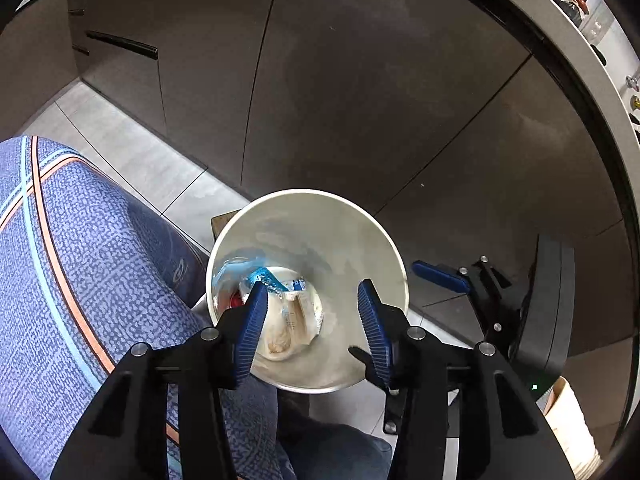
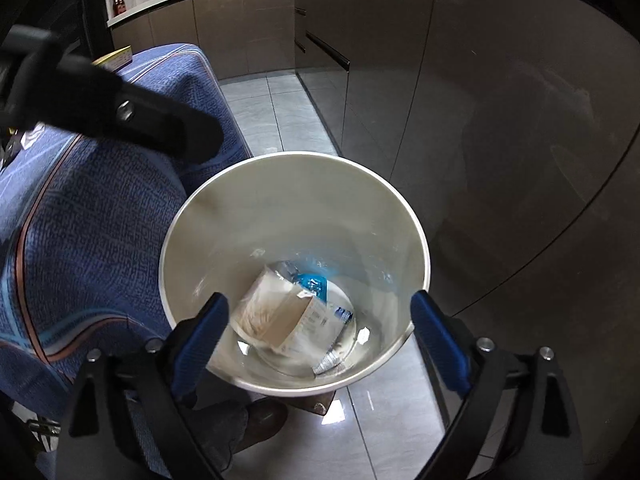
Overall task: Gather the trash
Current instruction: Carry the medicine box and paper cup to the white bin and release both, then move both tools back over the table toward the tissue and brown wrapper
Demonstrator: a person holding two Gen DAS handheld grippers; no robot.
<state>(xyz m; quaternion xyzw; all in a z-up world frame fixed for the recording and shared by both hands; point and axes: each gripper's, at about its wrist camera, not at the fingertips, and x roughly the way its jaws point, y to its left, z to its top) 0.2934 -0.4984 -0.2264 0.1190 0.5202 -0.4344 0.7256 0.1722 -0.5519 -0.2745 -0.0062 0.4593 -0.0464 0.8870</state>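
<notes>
Over the mouth of a pale round bin hang both tools. The left hand-held gripper has its blue-padded jaws parted about halfway, with nothing between them, and it points steeply down into the bin. The right hand-held gripper stands spread wide, its pads near the bin's rim on either side, and it grips nothing either. At the bottom of the bin lies the trash: a crumpled paper cup on its side, stained brown inside, with a clear plastic wrapper printed in blue tucked against it and a scrap of red beside that. The bin sits on the grey tiled floor, just beside a piece of furniture draped in a blue patterned cloth with orange and light-blue stripes. Dark cabinet fronts rise behind the bin.
</notes>
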